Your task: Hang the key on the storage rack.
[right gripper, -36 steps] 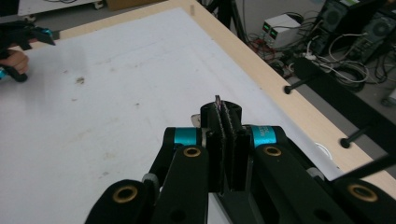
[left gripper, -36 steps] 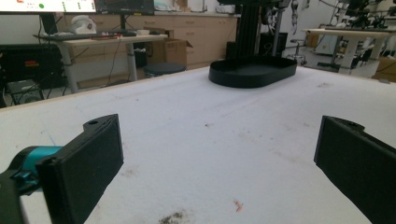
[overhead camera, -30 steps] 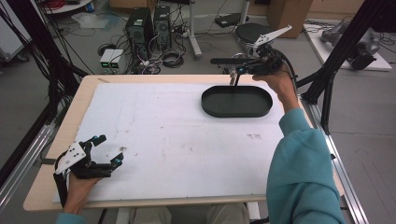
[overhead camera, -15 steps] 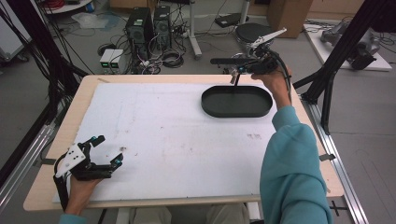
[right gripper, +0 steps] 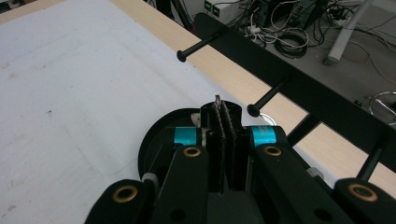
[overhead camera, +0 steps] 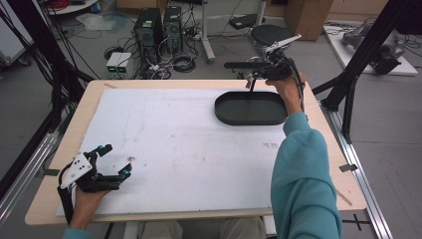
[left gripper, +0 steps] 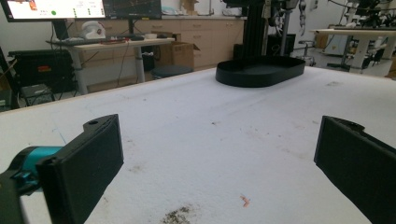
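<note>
Hovering at the oval black tray's (overhead camera: pixel 251 108) one-o'clock rim, the right gripper (overhead camera: pixel 255 75) (jaws clamped on a thin metal sliver) sits far nearer than the wide-open left gripper (overhead camera: pixel 115 160), the tray's long axis running three-to-nine.

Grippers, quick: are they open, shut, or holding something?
Left gripper: open, holding nothing.
Right gripper: jaws shut on a thin silvery thing; cannot tell what.

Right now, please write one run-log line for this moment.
left gripper: open, on white mat | right gripper: shut, above black tray far rim | rack: behind
</note>
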`<state>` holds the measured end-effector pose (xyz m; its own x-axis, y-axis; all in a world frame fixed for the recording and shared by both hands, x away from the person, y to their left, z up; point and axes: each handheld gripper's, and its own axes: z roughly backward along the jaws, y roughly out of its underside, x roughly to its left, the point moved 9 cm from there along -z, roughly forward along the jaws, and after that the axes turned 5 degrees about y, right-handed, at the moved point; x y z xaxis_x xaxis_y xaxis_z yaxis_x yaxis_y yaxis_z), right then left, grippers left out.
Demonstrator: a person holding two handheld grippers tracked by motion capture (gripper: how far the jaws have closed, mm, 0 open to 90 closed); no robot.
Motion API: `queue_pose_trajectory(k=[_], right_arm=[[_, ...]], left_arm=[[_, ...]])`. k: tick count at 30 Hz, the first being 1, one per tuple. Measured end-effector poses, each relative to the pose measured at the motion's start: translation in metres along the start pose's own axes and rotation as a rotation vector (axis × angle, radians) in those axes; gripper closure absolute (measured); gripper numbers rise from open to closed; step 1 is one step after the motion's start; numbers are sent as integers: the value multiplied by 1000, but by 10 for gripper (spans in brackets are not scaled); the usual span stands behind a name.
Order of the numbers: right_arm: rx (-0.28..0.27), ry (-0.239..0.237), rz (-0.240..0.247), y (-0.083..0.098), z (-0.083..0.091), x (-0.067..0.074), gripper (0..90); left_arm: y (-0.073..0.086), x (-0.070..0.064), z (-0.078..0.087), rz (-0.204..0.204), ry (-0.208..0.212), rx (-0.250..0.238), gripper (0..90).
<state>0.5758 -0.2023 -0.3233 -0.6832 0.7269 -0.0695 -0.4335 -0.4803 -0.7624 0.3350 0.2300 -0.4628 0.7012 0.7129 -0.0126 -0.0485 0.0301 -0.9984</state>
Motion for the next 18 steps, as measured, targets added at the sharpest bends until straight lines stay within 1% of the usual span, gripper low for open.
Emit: queue_pose_trajectory(k=[3, 4, 7, 8, 10, 11, 13, 18], right_arm=[[1, 8, 2, 1, -1, -2, 890], [-1, 1, -5, 0, -1, -2, 890], [-7, 7, -2, 1, -4, -4, 890], [-3, 1, -10, 1, -4, -3, 890], [-4, 7, -20, 2, -5, -5, 890], [-14, 10, -13, 2, -6, -7, 889], [-5, 11, -24, 3, -6, -7, 889], [-13, 24, -25, 3, -6, -10, 889]], left_arm=[[0, 0, 0, 0, 2, -1, 17], [0, 0, 0, 1, 2, 0, 17], [0, 0, 0, -2, 1, 0, 17], [0, 0, 0, -3, 1, 0, 17], [0, 0, 0, -2, 2, -1, 17], [0, -1, 0, -3, 4, -1, 17], [0, 0, 1, -3, 5, -1, 17], [0, -1, 1, -4, 5, -1, 17]])
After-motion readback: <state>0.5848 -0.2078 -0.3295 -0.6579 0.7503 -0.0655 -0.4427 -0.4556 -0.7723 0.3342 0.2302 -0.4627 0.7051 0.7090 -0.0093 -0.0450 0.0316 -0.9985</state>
